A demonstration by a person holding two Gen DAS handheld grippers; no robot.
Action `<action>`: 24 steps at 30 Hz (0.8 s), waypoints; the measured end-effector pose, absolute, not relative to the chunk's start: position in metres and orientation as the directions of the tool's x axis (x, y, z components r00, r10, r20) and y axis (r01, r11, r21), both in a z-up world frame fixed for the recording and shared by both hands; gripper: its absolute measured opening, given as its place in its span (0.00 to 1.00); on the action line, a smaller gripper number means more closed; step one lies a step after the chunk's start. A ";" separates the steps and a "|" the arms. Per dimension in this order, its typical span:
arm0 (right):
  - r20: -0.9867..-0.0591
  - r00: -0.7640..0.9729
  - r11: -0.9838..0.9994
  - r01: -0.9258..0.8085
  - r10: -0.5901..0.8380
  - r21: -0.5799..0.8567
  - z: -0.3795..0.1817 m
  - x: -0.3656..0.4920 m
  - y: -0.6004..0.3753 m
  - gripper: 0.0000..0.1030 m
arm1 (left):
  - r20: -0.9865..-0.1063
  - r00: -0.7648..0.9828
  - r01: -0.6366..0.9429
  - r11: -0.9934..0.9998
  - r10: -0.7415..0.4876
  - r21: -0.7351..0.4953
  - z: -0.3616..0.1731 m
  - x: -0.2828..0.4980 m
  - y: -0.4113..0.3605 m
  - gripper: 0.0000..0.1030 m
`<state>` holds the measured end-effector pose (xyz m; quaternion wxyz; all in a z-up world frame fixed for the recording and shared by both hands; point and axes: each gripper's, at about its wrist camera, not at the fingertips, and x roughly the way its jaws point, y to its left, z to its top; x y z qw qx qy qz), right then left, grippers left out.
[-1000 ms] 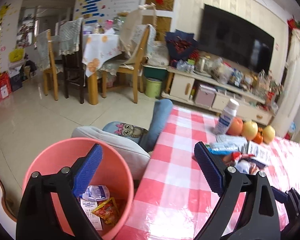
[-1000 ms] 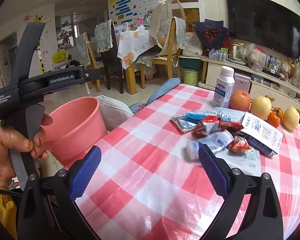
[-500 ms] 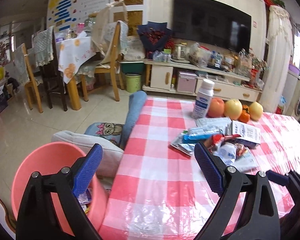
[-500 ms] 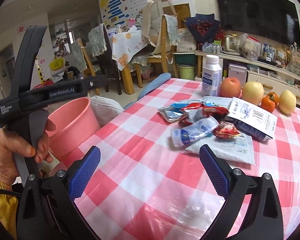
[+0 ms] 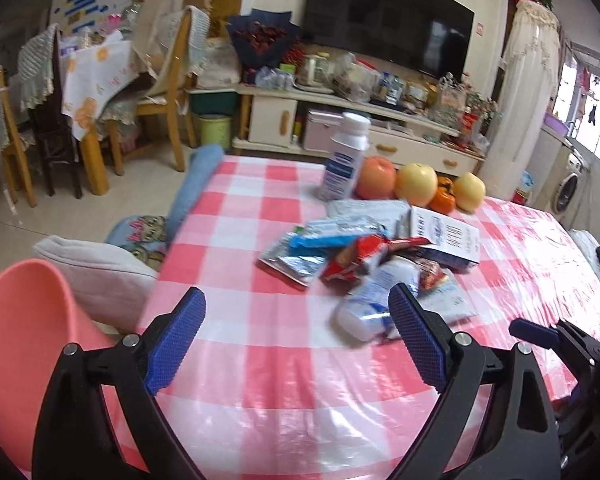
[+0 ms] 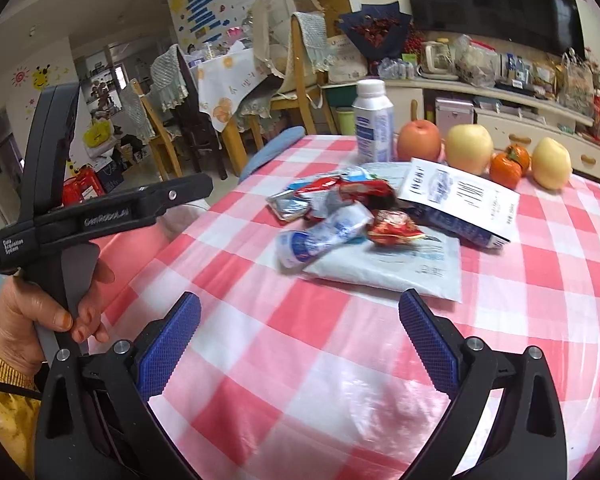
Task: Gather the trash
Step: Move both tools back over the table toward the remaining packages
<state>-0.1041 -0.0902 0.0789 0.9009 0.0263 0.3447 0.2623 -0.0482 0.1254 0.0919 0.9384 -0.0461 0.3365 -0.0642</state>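
Observation:
A heap of trash (image 5: 364, 248) lies on the red-checked table (image 5: 240, 360): a crumpled white-and-blue wrapper (image 6: 324, 236), a red wrapper (image 6: 394, 224), a silver packet (image 6: 290, 204), a flat white pouch (image 6: 392, 264) and a white-and-blue carton (image 6: 460, 200). A pink bin (image 5: 20, 340) stands off the table's left edge. My left gripper (image 5: 296, 308) is open just short of the white-and-blue wrapper (image 5: 372, 300), with nothing between its pads. My right gripper (image 6: 300, 308) is also open and empty, a little short of the pouch. A hand (image 6: 32, 312) holds the left gripper's handle.
Behind the heap stand a white bottle (image 6: 374, 120), a red apple (image 6: 420, 140), two yellow fruits (image 6: 470, 148) and an orange persimmon (image 6: 510, 164). Cushions (image 5: 100, 272) lie between bin and table. Wooden chairs (image 5: 168, 92) and a TV cabinet (image 5: 340, 120) stand beyond.
The left view has swung right from the pink bin onto the table. Both grippers have moved closer to the trash heap, staying open.

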 end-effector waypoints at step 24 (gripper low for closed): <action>-0.640 0.611 0.883 -0.363 0.467 0.298 0.076 -0.053 -0.173 0.95 | -0.756 0.580 0.189 0.953 -0.303 -0.237 0.034 0.010 0.058 0.90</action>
